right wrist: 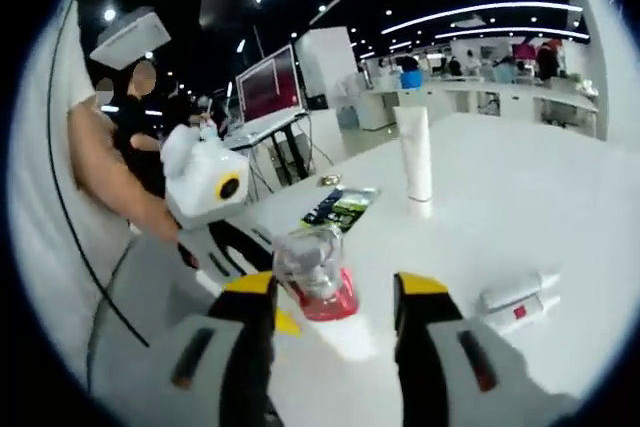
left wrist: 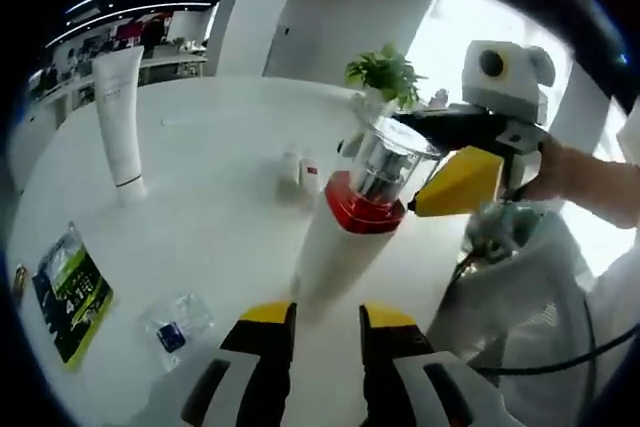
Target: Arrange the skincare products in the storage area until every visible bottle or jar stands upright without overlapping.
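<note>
A white bottle (left wrist: 330,247) with a red collar and a clear cap (left wrist: 385,162) runs up from between the jaws of my left gripper (left wrist: 328,315), which is shut on its body and holds it above the table. My right gripper (left wrist: 415,162) comes in from the right with one jaw on each side of the cap. In the right gripper view the cap (right wrist: 315,272) sits close to the left jaw of my right gripper (right wrist: 335,287), with a gap to the other jaw, so it is open. A tall white tube (left wrist: 120,117) (right wrist: 415,162) stands upright on its cap.
Two small white containers (left wrist: 300,172) (right wrist: 515,297) lie on the round white table (left wrist: 220,127). A green-and-black packet (left wrist: 70,292) (right wrist: 340,207) and a clear sachet (left wrist: 175,327) lie near the edge. A potted plant (left wrist: 385,72) stands at the far side. A person's arm (right wrist: 100,167) is close by.
</note>
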